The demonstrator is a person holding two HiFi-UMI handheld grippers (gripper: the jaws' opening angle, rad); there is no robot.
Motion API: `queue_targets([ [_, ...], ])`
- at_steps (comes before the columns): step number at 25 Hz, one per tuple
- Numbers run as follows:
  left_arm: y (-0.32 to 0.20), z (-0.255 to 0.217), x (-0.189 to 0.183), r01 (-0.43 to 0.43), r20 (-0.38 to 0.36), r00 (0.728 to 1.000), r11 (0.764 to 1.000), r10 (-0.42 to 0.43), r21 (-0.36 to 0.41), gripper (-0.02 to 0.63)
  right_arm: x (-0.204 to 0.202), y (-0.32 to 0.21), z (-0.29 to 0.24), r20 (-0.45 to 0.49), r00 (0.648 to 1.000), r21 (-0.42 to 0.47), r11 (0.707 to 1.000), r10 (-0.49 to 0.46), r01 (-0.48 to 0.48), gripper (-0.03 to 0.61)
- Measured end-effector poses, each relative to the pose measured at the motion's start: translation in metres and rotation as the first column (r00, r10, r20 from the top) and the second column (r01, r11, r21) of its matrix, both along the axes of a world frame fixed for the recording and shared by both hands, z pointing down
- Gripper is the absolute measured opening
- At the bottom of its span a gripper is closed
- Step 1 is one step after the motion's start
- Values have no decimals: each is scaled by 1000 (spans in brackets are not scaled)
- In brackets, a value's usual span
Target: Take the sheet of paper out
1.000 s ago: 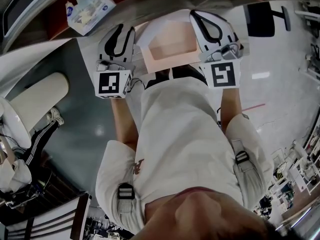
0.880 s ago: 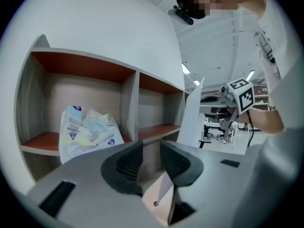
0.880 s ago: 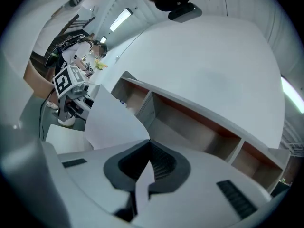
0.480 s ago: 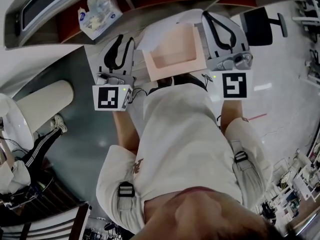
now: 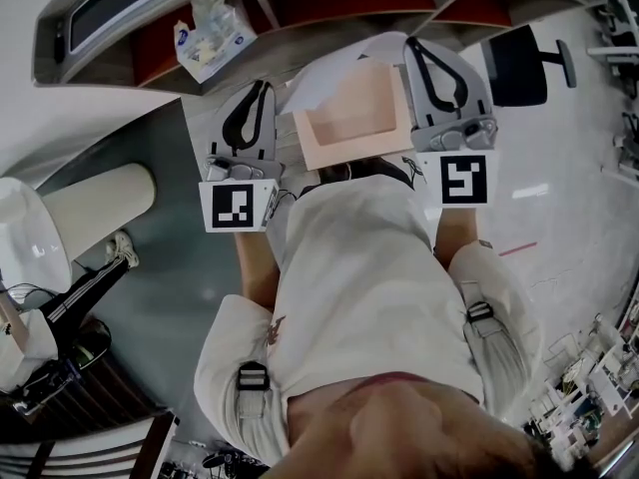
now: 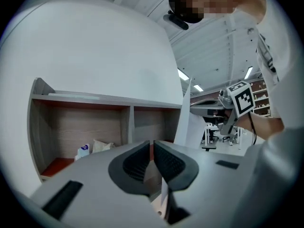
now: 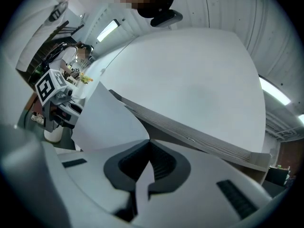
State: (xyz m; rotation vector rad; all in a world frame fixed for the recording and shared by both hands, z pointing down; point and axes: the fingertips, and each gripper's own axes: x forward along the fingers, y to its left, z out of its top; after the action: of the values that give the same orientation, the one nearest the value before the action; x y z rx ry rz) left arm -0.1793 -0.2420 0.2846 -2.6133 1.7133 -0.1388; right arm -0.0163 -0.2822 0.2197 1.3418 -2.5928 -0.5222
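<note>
Both claws have come up toward the shelf [image 6: 80, 127] since the earlier frame, and the paper between them has risen with them. The left claw [image 6: 152, 148] has just been closing. Its pads now stand nearly together with a thin white edge running through them, so I read it as clenched on the sheet of paper [image 7: 111, 120]. The right claw [image 7: 149, 148] is clamped tight on the same sheet, which fans up and away from its pads.

This sheet will handle as something very light and limp. It has no stiffness of its own, so it bows wherever it is unsupported. It should crease or tear easily if the two grips pull unevenly, and it could slip from smooth pads. The margins near opposite edges look like the right places to hold — well apart, so the sheet hangs taut without twisting.

It is plain white and blank on the side shown, curved rather than flat, and from the left gripper view it is only a narrow pale line. In the head view it sits up in the air between the claws, in front of the shelf, with a peach-coloured folder [image 5: 354, 118] lying against it — whether the sheet is fully clear of that folder I cannot tell.
</note>
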Motion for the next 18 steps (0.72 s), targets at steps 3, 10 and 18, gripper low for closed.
queue_targets([
  [3,2,-3,3,-10,-4,1000,1000,10,8,43,-2,-1,2,3,1000,-3,1000,-4,4,17],
  [10,0,-5,4,-23,-3,1000,1000,23,19,42,-4,-4,5,-5,1000,-11,1000,-8,8,17],
  [18,0,-4,5,-20,-10,1000,1000,20,11,42,-5,-3,5,1,1000,-11,1000,-13,13,17],
])
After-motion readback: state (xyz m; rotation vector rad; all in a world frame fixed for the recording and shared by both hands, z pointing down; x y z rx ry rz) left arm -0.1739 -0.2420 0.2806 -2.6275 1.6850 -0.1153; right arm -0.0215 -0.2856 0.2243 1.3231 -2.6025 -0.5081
